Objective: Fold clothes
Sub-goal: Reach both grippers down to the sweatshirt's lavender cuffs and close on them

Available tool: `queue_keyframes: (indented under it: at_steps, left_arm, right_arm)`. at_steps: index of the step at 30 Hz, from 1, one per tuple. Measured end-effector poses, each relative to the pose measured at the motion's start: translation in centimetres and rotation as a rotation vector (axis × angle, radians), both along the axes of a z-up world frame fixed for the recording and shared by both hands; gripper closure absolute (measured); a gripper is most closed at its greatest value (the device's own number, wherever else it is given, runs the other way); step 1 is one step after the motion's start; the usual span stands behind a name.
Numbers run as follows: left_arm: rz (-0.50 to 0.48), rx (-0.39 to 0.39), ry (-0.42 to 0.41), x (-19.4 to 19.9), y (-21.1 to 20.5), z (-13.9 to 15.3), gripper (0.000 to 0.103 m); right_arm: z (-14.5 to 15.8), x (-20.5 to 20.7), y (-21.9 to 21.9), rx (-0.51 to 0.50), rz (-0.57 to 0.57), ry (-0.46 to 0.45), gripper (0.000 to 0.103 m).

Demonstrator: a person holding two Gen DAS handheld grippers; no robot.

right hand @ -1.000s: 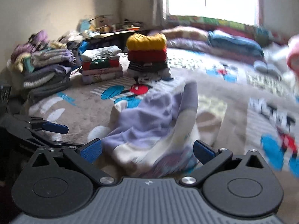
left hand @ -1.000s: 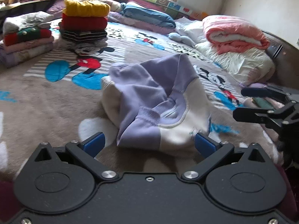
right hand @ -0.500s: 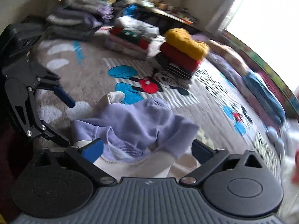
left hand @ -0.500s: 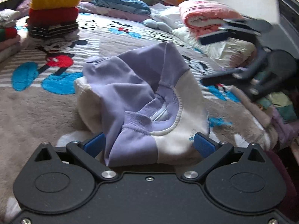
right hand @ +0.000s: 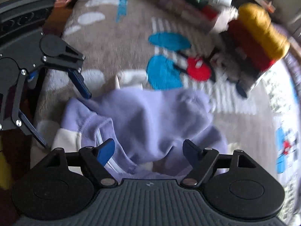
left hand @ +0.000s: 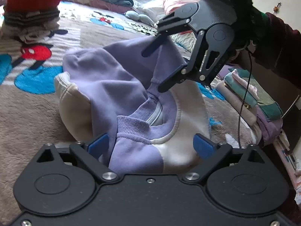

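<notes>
- Lilac-and-cream sweatshirt [left hand: 120, 86] lies crumpled on the blanket [left hand: 28, 113].
- Right gripper [left hand: 160, 69] has swung in over its top fold; jaws have just been closing, cloth between, no grip yet.
- Left gripper [left hand: 150, 145] straddles the collar, released.
- Judgement: both-handed lift is imminent.

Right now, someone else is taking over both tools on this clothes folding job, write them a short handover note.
Left tool: open, low at the near edge of the sweatshirt, which lies between its jaws; its jaws have just been closing slightly, nothing gripped.
Right tool: open, pointing down over the sweatshirt's purple back; its jaws have just been closing, cloth beneath them but not pinched yet.
Sweatshirt: purple and white, crumpled in a heap on the blanket, unfolded.
Done: folded stack stands further back on the bed.
Left: grip the sweatshirt, spread it flat, fold it, add it to a stack.
</notes>
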State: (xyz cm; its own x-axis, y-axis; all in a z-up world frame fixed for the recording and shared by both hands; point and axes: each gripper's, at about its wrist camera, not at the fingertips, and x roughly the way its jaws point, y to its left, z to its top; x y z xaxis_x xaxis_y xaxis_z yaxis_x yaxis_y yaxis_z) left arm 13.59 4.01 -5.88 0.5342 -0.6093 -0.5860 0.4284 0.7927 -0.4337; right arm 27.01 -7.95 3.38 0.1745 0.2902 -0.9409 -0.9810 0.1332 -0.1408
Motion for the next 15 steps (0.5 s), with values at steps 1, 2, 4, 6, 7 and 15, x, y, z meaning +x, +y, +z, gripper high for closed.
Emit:
queue_keyframes:
  at_steps: [1, 2, 4, 6, 7, 15]
  left_arm:
    - [-0.006, -0.005, 0.009, 0.2, 0.0, -0.2, 0.007]
    - [-0.012, -0.009, 0.018, 0.4, 0.1, -0.5, 0.009]
    - [-0.018, -0.026, 0.042, 0.6, 0.3, -1.0, 0.011]
    - [-0.023, -0.042, 0.060, 0.8, 0.4, -1.4, 0.016]
    - [-0.022, -0.047, 0.066, 0.8, 0.5, -1.5, 0.016]
    - [-0.014, -0.145, 0.120, 1.9, 2.0, -2.3, 0.030]
  right_arm:
    - [-0.6, 0.7, -0.2, -0.018, -0.010, 0.032, 0.025]
    - [-0.9, 1.2, -0.6, -0.027, -0.019, 0.054, 0.025]
    - [-1.4, 2.0, -1.7, -0.042, -0.036, 0.093, 0.025]
    - [-1.5, 2.4, -2.9, -0.040, -0.058, 0.145, 0.025]
    - [-1.6, 2.6, -3.5, -0.038, -0.069, 0.171, 0.025]
    - [-2.9, 3.4, -7.9, -0.025, -0.156, 0.362, 0.026]
